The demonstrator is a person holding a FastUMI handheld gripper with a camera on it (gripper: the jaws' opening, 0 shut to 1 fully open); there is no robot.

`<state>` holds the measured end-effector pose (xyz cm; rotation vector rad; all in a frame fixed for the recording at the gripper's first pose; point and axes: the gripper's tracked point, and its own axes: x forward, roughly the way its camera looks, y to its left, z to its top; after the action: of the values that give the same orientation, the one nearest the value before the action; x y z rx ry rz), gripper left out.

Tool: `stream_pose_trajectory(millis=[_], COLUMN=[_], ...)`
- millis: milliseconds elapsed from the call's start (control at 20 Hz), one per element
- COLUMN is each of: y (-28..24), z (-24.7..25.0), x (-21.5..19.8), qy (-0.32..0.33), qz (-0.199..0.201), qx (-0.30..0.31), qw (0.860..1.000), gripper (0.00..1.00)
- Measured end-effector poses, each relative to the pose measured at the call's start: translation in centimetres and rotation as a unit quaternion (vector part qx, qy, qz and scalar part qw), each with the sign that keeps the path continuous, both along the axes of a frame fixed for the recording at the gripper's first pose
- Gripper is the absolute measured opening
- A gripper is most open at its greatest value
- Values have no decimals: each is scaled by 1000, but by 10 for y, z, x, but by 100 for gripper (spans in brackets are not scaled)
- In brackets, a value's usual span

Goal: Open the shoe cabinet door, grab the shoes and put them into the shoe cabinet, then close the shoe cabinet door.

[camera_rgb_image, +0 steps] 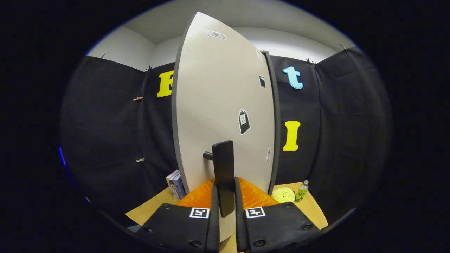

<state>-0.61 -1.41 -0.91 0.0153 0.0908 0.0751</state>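
so the gripper (225, 203) has its two fingers closed in on the dark upright handle (224, 175) of the cabinet door (218, 105), one finger on each side of the bar, and they look to be pressing on it, though the actual contact at the pads is hard to make out. the door stands at an angle to the camera, with its thick grey edge showing on the side nearest the books (175, 184) and part of the cabinet frame (275, 119) showing past its far side, so it seems partly swung rather than flush shut. whether this is the opening swing or the closing one cannot be told from this moment alone. the shoes are not to be made out, and the inside of the cabinet is hidden behind the door, so it cannot be said whether they are already stowed. by that reckoning the task is either near its start or near its end, with the door step in hand. something orange and ribbed (251, 196) lies low behind the fingers, its nature unclear. a soft yellow toy (283, 194) and a small green bottle (301, 191) sit on the brown board (313, 207) just beside the frame.
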Motion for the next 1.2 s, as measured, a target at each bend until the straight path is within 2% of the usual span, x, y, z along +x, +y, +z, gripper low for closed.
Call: stream_pose_trajectory(millis=[250,550,650,800,1200], y=[-26,-68,-87,-117,-136], z=[1,4,5,5,9], x=[-9,-20,-22,-24,-29], qy=[6,-2,-5,-6,-7], qz=[-12,-60,-74,-92,-88], qx=[4,0,10,19,11], qw=[1000,998,997,996,996], gripper=[22,22,17,16,16])
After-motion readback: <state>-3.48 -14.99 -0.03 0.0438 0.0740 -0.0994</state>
